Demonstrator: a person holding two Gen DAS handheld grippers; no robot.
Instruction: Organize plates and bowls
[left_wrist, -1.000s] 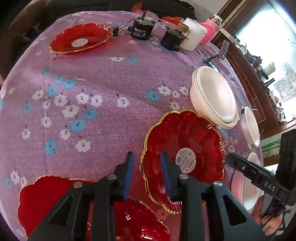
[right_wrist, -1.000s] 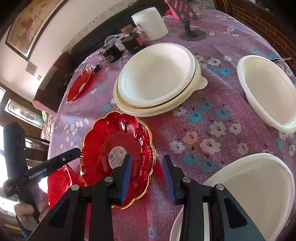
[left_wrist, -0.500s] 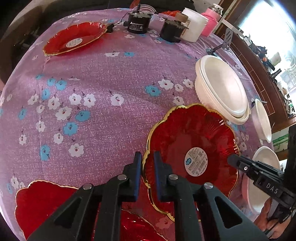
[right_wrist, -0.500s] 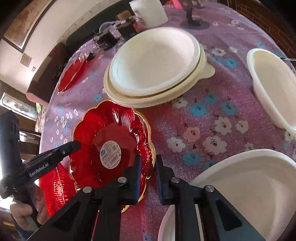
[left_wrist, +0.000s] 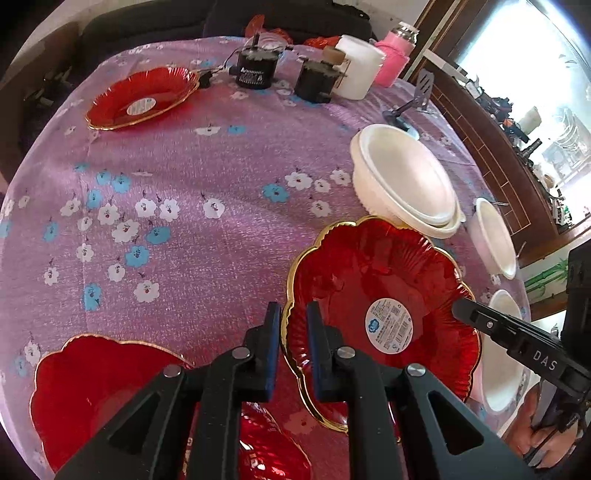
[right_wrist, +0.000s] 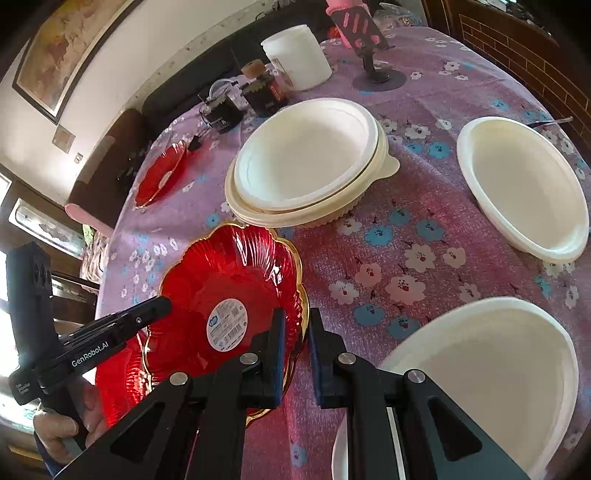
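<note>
Left gripper and right gripper have just closed, each pinching an opposite gold rim of 1 red plate, tilted above the floral cloth. Stacked white bowls sit just behind it; 2 more red plates lie nearby.

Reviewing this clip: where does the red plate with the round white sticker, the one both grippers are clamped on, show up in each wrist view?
Left wrist view: the red plate sits lower right of centre, its left rim between the left gripper jaws.
Right wrist view: the same plate sits lower left of centre, its right rim between the right gripper jaws.
Shared landmark: the stacked white bowls just beyond it.
</note>
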